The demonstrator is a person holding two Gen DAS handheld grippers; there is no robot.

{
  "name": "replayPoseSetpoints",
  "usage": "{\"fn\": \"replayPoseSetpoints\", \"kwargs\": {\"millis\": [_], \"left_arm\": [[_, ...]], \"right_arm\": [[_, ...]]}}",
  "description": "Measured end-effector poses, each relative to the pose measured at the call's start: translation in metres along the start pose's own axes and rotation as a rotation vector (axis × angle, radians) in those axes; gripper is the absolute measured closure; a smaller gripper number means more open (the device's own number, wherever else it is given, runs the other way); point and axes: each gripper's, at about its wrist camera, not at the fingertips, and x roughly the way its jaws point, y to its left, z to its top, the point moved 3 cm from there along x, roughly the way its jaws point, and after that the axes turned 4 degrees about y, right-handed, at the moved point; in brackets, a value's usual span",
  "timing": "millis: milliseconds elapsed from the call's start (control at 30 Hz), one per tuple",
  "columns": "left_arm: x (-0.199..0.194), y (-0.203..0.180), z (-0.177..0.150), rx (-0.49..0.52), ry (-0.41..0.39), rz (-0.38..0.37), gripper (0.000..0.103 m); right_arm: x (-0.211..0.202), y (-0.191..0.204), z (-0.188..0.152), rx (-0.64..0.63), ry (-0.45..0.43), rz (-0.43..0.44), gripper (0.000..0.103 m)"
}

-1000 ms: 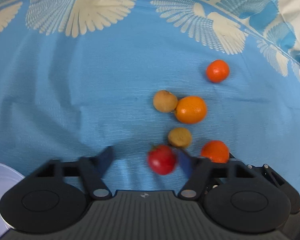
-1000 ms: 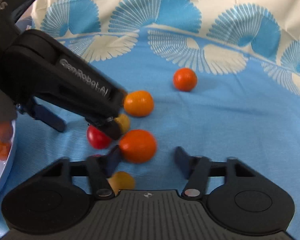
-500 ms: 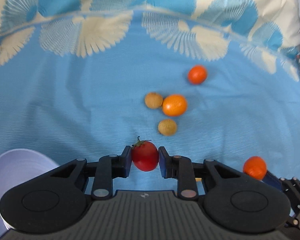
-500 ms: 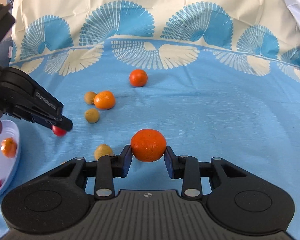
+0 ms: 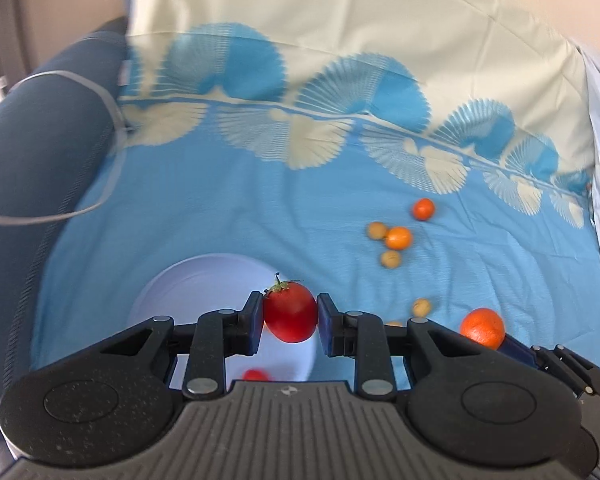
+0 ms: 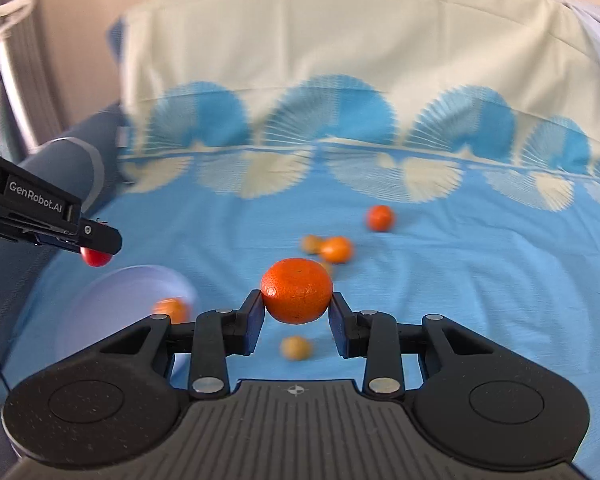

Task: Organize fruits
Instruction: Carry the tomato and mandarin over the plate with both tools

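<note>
Tomato: smooth, glossy skin. Orange: dimpled, matt peel. Bedsheet: woven cloth. Left claw: matt black plastic.

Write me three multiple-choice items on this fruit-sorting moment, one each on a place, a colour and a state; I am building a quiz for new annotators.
1. Where is the tomato?
A. lying on the blue cloth
B. held above the white plate
C. beside the far orange

2. What colour is the fruit in the right hand-held gripper?
A. orange
B. green
C. purple

3. What state is the left hand-held gripper in?
A. open and empty
B. shut on a brown fruit
C. shut on the tomato

Key: 1 B, the left wrist view shows the tomato between the fingers with the white plate under and behind it. 2 A, the mandarin clamped there is orange. 3 C, both pads press the tomato's sides.
</note>
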Motion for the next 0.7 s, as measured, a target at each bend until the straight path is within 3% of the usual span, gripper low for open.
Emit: {"fn": "replayPoseSetpoints", "kwargs": {"millis": [367,700], "left_arm": [[-0.045,0.074,-0.031,-0.122,-0.038,0.044,0.072],[-0.05,0.094,-0.032,-0.164,-0.052,0.048,0.072]], "right_arm": [[-0.027,0.087,-0.023,-0.1,0.037,0.118,0.066],[-0.029,0.11,-0.022,-0.127,0.046,0.133,0.066]]}}
